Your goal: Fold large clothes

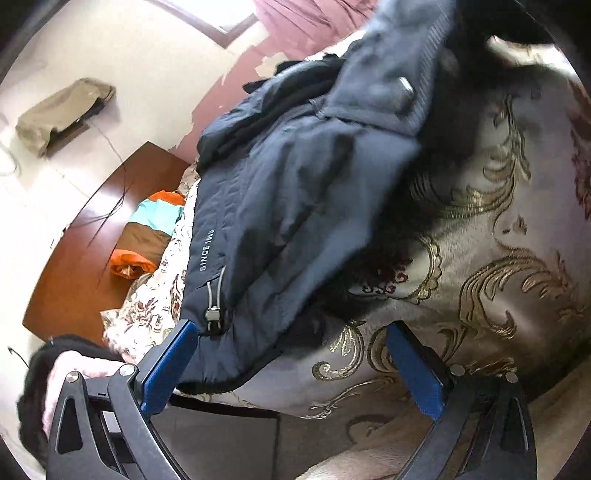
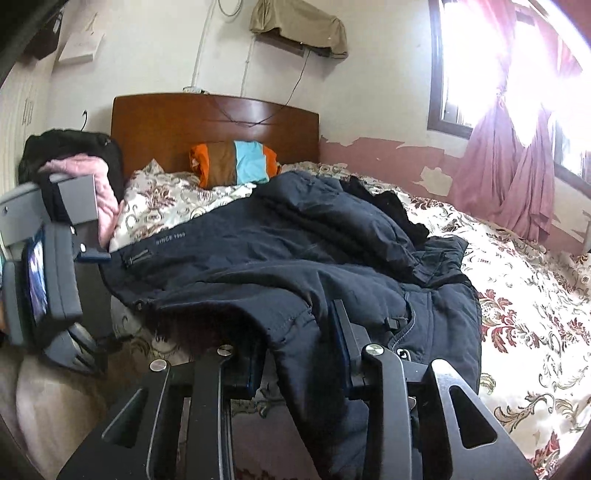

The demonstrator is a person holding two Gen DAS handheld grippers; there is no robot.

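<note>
Blue-padded fingers (image 1: 168, 363) of the left gripper (image 1: 291, 365), nearest the lens, stand wide apart and released, one pad just beside the jacket (image 1: 280, 221) hem at its toggle, nothing between them. Right gripper (image 2: 299, 354): fingers drawn in on a hanging fold of jacket cloth, which passes between the pads and drapes down; judged clenched on it, though the contact itself is hidden by the fabric. Jacket: large, dark navy, padded, lettered "SINCE" near the hem, lying rumpled across the near side of the bed (image 2: 517, 302), on a floral cover. One portion is thrown over the body, possibly a sleeve or front panel; which cannot be told. A black garment (image 2: 388, 210) lies at its far edge, partly beneath. Other items: striped pillow (image 2: 236, 162) against the wooden headboard (image 2: 214, 122); pink curtain (image 2: 517, 177) at the window; a tan cloth (image 2: 299, 26) over a wall shelf; a pink and black heap (image 2: 74, 162) left of the bed. Progress, as judged: early. Jacket is not yet flat or squared, edges lie uneven, no clean fold shows. Left to do: spread it, bring sleeves in, fold the body over, deal with the black garment.
</note>
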